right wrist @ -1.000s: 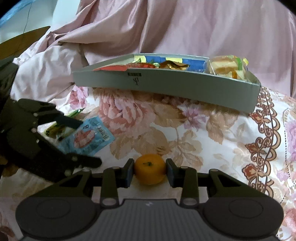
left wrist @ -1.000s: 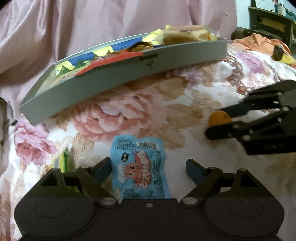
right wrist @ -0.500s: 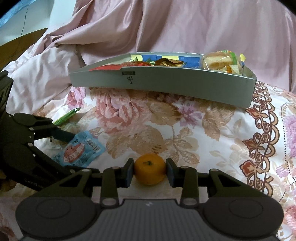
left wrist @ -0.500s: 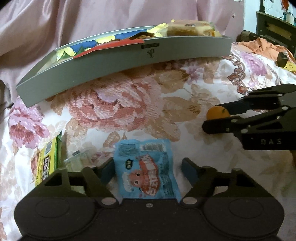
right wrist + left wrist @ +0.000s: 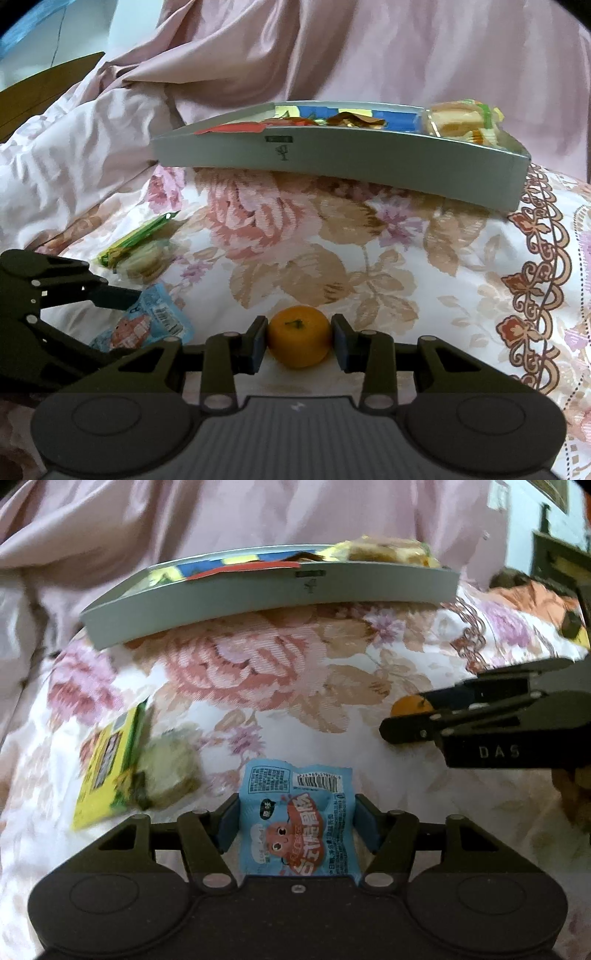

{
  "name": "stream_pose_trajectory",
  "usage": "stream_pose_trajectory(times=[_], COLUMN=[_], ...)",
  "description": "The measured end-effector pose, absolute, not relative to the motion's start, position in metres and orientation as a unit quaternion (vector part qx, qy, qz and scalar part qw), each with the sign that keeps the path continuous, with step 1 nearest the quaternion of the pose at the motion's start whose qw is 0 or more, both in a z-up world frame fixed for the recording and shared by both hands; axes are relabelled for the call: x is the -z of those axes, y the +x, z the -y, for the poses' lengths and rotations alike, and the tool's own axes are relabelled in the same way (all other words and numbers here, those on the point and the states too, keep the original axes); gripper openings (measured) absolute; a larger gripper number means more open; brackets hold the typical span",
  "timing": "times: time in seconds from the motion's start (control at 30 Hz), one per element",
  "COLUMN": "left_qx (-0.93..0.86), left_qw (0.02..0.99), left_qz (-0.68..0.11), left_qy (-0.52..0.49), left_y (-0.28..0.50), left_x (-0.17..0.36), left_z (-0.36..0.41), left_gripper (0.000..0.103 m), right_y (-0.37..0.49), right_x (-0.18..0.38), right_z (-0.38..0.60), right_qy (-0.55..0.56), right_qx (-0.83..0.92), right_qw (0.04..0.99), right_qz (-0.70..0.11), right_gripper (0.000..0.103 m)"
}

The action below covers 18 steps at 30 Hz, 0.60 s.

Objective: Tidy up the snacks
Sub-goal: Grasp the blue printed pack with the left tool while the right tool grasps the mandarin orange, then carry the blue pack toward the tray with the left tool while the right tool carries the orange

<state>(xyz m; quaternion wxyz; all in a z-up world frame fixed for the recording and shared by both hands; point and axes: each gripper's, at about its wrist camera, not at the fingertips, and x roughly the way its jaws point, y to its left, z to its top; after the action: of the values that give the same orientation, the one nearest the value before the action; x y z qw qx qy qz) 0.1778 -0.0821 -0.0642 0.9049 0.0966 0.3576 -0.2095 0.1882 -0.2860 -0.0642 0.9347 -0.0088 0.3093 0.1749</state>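
Observation:
My left gripper (image 5: pixel 297 821) is shut on a blue snack packet (image 5: pixel 297 827), its blue pads against both side edges. The packet also shows in the right wrist view (image 5: pixel 147 325). My right gripper (image 5: pixel 299 338) is shut on a small orange (image 5: pixel 298 336), pads touching both sides; the orange rests on the floral bedspread. It also shows in the left wrist view (image 5: pixel 408 705), held by the right gripper (image 5: pixel 402 720). A grey tray (image 5: pixel 332 162) with several snacks in it lies at the back.
A yellow-green packet (image 5: pixel 107 764) and a clear-wrapped pale snack (image 5: pixel 170 768) lie left of the blue packet. Pink bedding (image 5: pixel 332 48) is bunched up behind the tray. Dark furniture (image 5: pixel 561 568) stands far right.
My left gripper has closed from open onto the blue packet and moved back from the tray. The right gripper has kept its hold on the orange in place.

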Motion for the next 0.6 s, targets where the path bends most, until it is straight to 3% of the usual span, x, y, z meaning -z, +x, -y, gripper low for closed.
stream_pose_trajectory(times=[0.6], left_qx=[0.161], left_qw=[0.926], left_qz=[-0.338], left_qy=[0.055], left_y=[0.178], left_x=[0.038], left_z=[0.068], left_gripper=[0.064], right_y=[0.173], right_x=[0.057], right_z=[0.266], right_qy=[-0.025], right_qx=[-0.205], right_qw=[0.935], right_qz=[-0.289], right_gripper=[0.041])
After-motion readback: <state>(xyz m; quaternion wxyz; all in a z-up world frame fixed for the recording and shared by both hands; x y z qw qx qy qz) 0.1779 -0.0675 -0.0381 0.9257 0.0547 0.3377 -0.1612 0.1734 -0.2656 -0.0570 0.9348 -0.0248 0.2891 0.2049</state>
